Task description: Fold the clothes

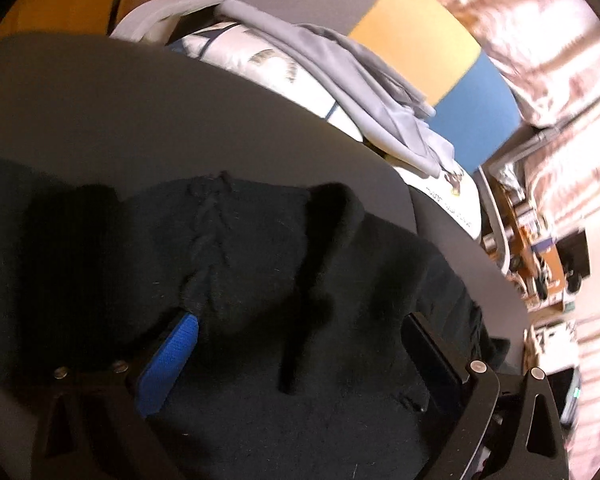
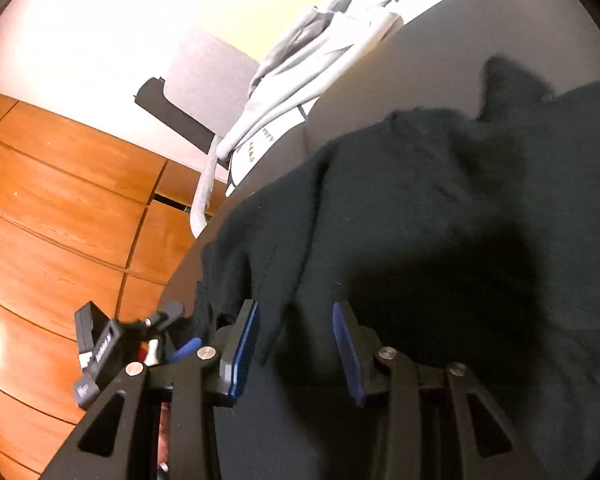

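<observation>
The grey tabletop [image 1: 100, 100] is carrying a black knit garment [image 1: 260, 280], lying rumpled for folding. Both hand-held grippers, left [image 1: 300, 344] and right [image 2: 294, 324], are hovering wide over it (nothing pinched), probably seeking an edge.

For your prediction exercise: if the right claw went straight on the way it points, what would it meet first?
Probably the dark knitted garment on the grey table; the open right claw hangs just above its fold, though depth is unclear.
</observation>
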Motion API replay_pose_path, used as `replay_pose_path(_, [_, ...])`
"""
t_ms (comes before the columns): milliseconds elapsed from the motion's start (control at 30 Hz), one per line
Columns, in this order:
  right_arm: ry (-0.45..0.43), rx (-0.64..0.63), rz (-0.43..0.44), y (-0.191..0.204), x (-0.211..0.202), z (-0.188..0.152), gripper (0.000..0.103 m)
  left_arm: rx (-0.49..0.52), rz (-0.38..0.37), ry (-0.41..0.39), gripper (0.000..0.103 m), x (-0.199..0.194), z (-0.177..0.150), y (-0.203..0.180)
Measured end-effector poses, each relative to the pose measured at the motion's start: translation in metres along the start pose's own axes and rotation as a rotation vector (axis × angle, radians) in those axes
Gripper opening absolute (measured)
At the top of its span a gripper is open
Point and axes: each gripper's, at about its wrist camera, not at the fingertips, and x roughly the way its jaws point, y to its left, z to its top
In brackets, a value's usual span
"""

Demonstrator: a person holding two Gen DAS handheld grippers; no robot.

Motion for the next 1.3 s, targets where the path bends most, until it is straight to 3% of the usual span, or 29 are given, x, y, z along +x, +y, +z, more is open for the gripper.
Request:
replay_pose_path(67, [0.015, 0.004, 0.017, 0.006, 0.011, 0.0, 0.04, 0.033, -0.005, 0.003, 0.094, 0.001, -0.003, -0.004])
replay_pose_path(167, [0.049, 0.001, 0.012, 0.015, 0.029, -0.001, 0.04, 0.059, 0.017, 0.03, 0.075, 0.01, 0.0, -0.007])
replay_pose_path(233, [0.06, -0.01, -0.029, 0.02, 0.038, -0.003, 0.035, 0.09, 0.039, 0.029, 0.074, 0.015, 0.0, -0.01])
replay_pose_path(333, [0.036, 0.025, -0.007, 0.019, 0.04, -0.007, 0.034, 0.143, 0.063, 0.004, 0.074, 0.019, -0.006, -0.016])
replay_pose_path(367, [0.033, 0.024, -0.007, 0.019, 0.043, -0.006, 0.029, 0.188, 0.091, -0.009, 0.074, 0.022, -0.011, -0.022])
replay_pose_path(400, [0.031, 0.02, -0.01, 0.02, 0.046, -0.006, 0.023, 0.242, 0.118, -0.018, 0.068, 0.024, -0.015, -0.028])
replay_pose_path(433, [0.034, 0.016, -0.009, 0.02, 0.05, -0.005, 0.019, 0.291, 0.135, -0.023, 0.051, 0.024, -0.02, -0.034])
replay_pose_path(467, [0.042, 0.029, 0.009, 0.018, 0.052, -0.004, 0.013, 0.341, 0.153, -0.029, 0.043, 0.025, -0.024, -0.04])
replay_pose_path(500, [0.051, 0.045, 0.031, 0.016, 0.054, -0.003, 0.011, 0.391, 0.17, -0.034, 0.024, 0.025, -0.028, -0.046])
replay_pose_path(533, [0.055, 0.088, 0.063, 0.01, 0.056, -0.001, 0.01, 0.417, 0.174, -0.029, 0.012, 0.025, -0.029, -0.049])
replay_pose_path(600, [0.04, 0.144, 0.111, -0.003, 0.045, 0.002, 0.009, 0.42, 0.155, -0.009, 0.006, 0.019, -0.026, -0.051])
replay_pose_path(667, [0.007, 0.163, 0.141, -0.006, 0.033, 0.006, 0.003, 0.388, 0.11, -0.012, 0.005, 0.007, -0.021, -0.047])
replay_pose_path(800, [-0.072, 0.132, 0.148, -0.005, -0.01, 0.016, 0.003, 0.296, -0.005, -0.06, 0.004, -0.031, -0.013, -0.04])
replay_pose_path(933, [-0.108, 0.118, 0.112, -0.013, -0.046, 0.016, 0.003, 0.267, -0.055, -0.064, 0.004, -0.047, -0.024, -0.039])
replay_pose_path(1100, [-0.112, 0.13, -0.02, -0.037, -0.049, 0.003, 0.003, 0.234, 0.065, 0.014, 0.005, -0.015, -0.057, -0.018])
replay_pose_path(1167, [-0.097, 0.133, -0.081, -0.047, -0.04, -0.005, 0.0, 0.207, 0.053, -0.008, 0.005, -0.011, -0.067, -0.008])
replay_pose_path(1233, [-0.141, 0.125, -0.095, -0.039, -0.037, -0.01, 0.006, 0.207, 0.048, -0.026, 0.006, -0.015, -0.072, -0.004])
replay_pose_path(1300, [-0.154, 0.093, -0.075, -0.027, -0.041, -0.014, 0.03, 0.208, 0.043, -0.036, 0.007, -0.017, -0.072, -0.004])
